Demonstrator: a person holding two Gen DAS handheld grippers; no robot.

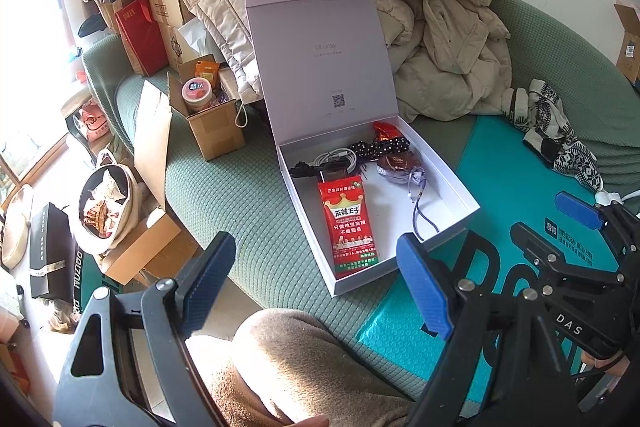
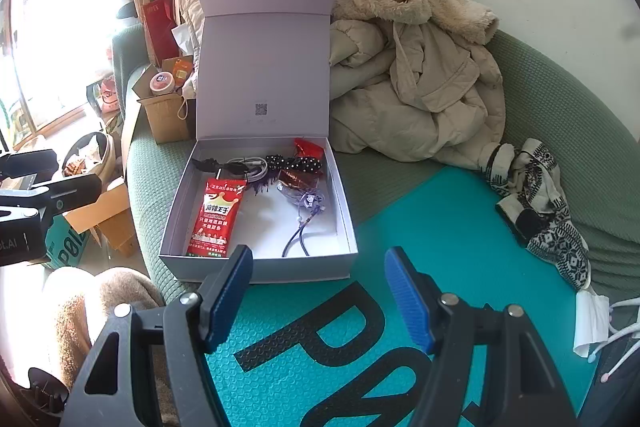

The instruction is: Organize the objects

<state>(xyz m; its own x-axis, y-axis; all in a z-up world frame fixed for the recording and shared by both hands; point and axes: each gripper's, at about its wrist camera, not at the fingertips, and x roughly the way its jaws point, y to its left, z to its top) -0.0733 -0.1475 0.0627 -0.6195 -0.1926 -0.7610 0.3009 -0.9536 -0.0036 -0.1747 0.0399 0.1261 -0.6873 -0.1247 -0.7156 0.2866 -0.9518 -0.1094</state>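
A white gift box [image 1: 460,187] [image 2: 344,203] lies open on the green sofa, its lid standing upright behind it. Inside are a red snack packet [image 1: 352,227] [image 2: 214,215], a white cable [image 1: 336,159] [image 2: 250,165], a black dotted band [image 1: 380,147] [image 2: 296,161], a dark wrapped sweet [image 1: 396,165] [image 2: 296,179], a red wrapper [image 1: 386,131] [image 2: 308,149] and a thin dark cord [image 1: 420,219] [image 2: 298,239]. My left gripper [image 1: 316,283] hangs open before the box's near corner, holding nothing. My right gripper [image 2: 318,291] is open over the teal mailer bag [image 2: 420,247] [image 1: 500,155], empty too.
Beige coats [image 1: 440,39] [image 2: 420,79] pile up behind the box. A patterned knit piece [image 1: 556,131] [image 2: 548,207] lies to the right. Small cardboard boxes [image 1: 212,123] [image 2: 164,119] stand at the left, with floor clutter below. A person's knee [image 1: 296,367] is near the front.
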